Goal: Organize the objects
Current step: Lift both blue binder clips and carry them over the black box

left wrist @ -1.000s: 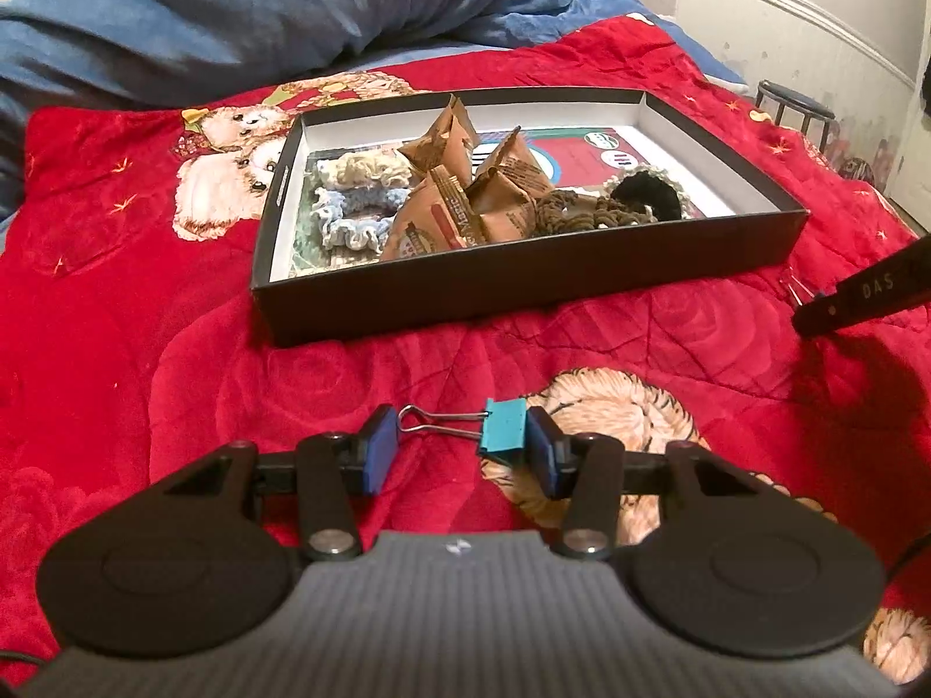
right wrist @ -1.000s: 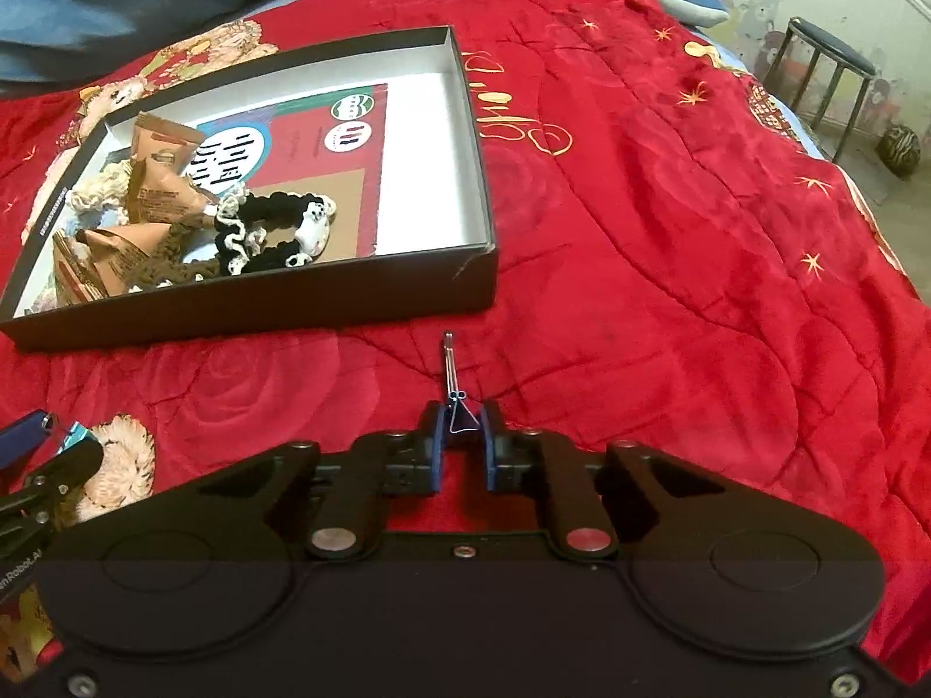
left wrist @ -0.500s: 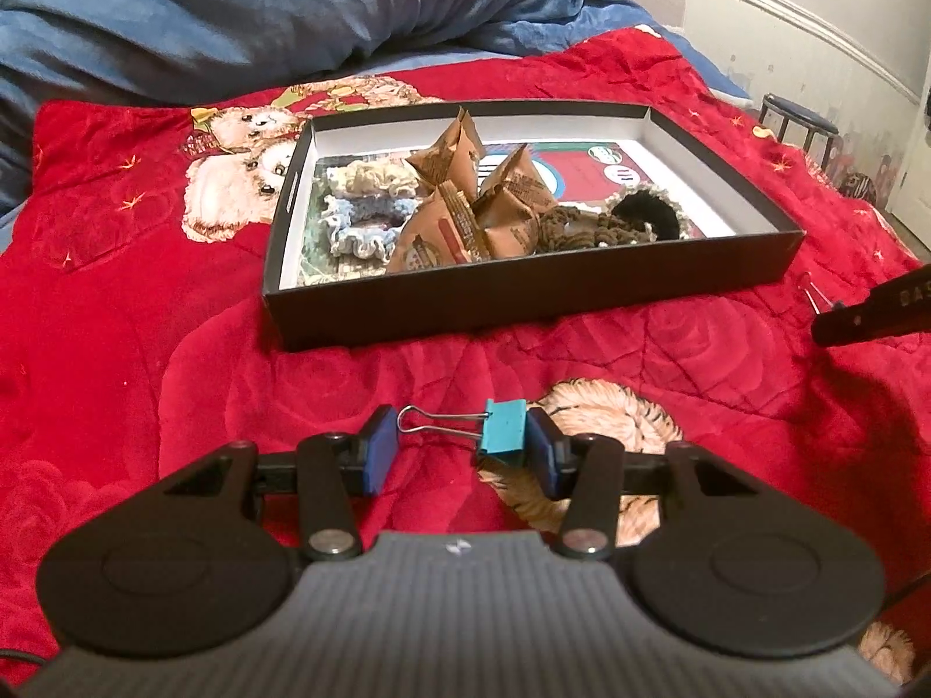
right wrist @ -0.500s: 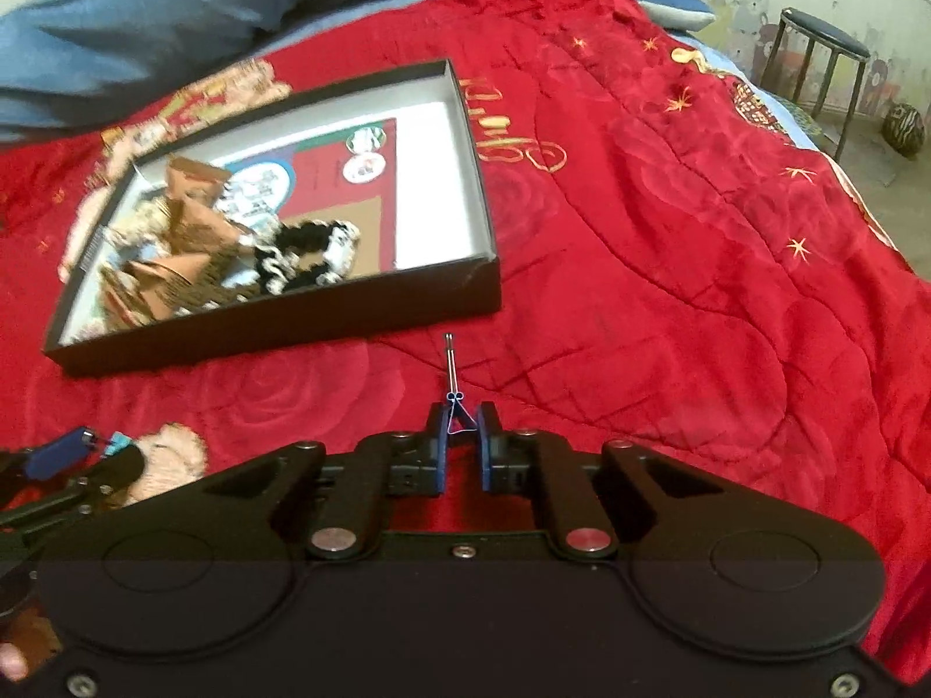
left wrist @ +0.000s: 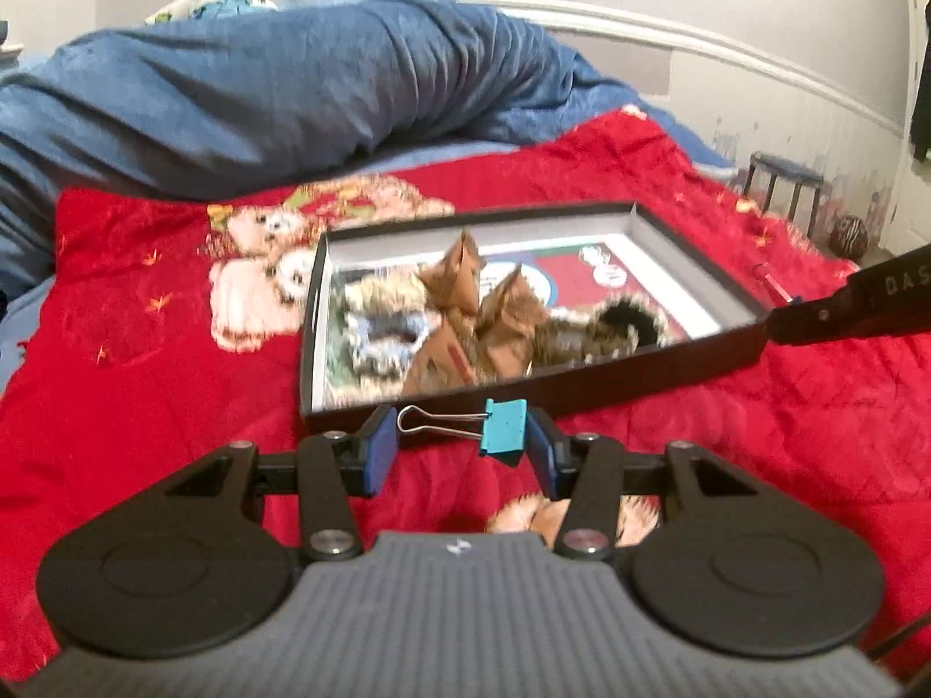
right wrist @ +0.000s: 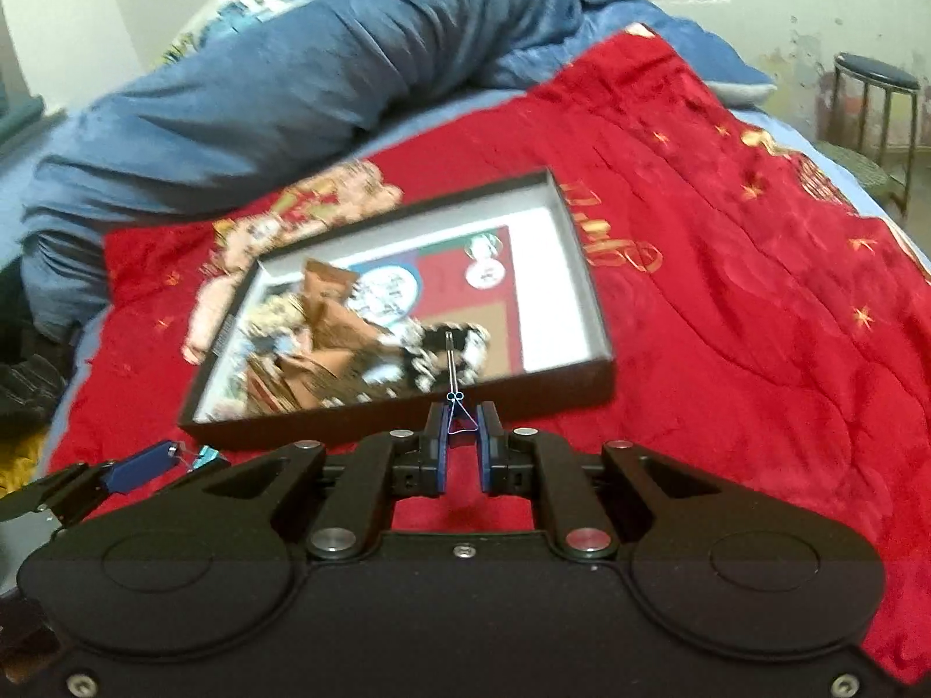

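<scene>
My left gripper [left wrist: 459, 436] is shut on a teal binder clip [left wrist: 504, 427], held sideways with its wire handles pointing left, in the air in front of the black box [left wrist: 657, 375]. My right gripper [right wrist: 464, 436] is shut on a small blue binder clip [right wrist: 459, 416], its wire handle pointing forward over the black box's [right wrist: 407, 410] near wall. The box lies on the red blanket and holds brown paper packets [left wrist: 465, 279], fuzzy scrunchies [left wrist: 384, 331] and a dark scrunchie [right wrist: 451, 346]. The right gripper shows at the right of the left wrist view [left wrist: 849, 314].
A red quilt with teddy-bear prints [left wrist: 145, 349] covers the bed. A bunched blue duvet [left wrist: 262, 87] lies behind the box. A dark stool [right wrist: 873, 93] stands by the wall at the right, off the bed. The left gripper shows at the lower left of the right wrist view [right wrist: 145, 468].
Both grippers have lifted with their clips and moved toward the box; the box now sits just beyond the fingertips in both views. The views are blurred by motion.
</scene>
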Tool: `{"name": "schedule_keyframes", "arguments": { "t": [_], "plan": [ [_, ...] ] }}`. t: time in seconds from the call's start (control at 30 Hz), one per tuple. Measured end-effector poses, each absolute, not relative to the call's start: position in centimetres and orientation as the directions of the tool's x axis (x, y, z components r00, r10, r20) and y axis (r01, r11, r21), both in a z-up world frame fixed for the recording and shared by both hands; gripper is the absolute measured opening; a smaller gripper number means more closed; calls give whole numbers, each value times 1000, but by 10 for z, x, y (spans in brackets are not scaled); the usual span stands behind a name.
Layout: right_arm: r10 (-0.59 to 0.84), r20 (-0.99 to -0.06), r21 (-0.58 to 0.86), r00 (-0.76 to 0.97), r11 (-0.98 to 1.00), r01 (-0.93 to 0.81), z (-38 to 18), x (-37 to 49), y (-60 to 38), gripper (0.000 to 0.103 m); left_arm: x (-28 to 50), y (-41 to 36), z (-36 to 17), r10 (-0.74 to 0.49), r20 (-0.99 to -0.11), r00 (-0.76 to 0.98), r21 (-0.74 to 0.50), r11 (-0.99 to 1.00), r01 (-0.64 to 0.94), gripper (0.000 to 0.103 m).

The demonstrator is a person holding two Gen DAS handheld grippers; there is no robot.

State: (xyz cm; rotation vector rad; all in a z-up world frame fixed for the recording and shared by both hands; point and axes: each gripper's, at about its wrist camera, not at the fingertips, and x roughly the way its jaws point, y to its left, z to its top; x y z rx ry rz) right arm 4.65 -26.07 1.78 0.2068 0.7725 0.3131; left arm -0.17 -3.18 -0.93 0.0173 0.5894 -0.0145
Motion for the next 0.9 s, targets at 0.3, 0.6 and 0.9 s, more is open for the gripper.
{"name": "schedule_keyframes", "arguments": {
  "t": [0.3, 0.6, 0.9],
  "plan": [
    [349, -558, 323, 753, 927, -191, 46, 56, -270, 10, 20, -34, 42, -31, -444, 895, 19, 999, 44, 52],
    [389, -482, 412, 785, 891, -189, 71, 104, -276, 10, 97, -37, 78, -70, -402, 913, -87, 995, 38, 52],
    [439, -492, 498, 752, 850, -170, 29, 190, -261, 11, 154, -46, 36, -53, -450, 891, -67, 997, 26, 52]
  ]
}}
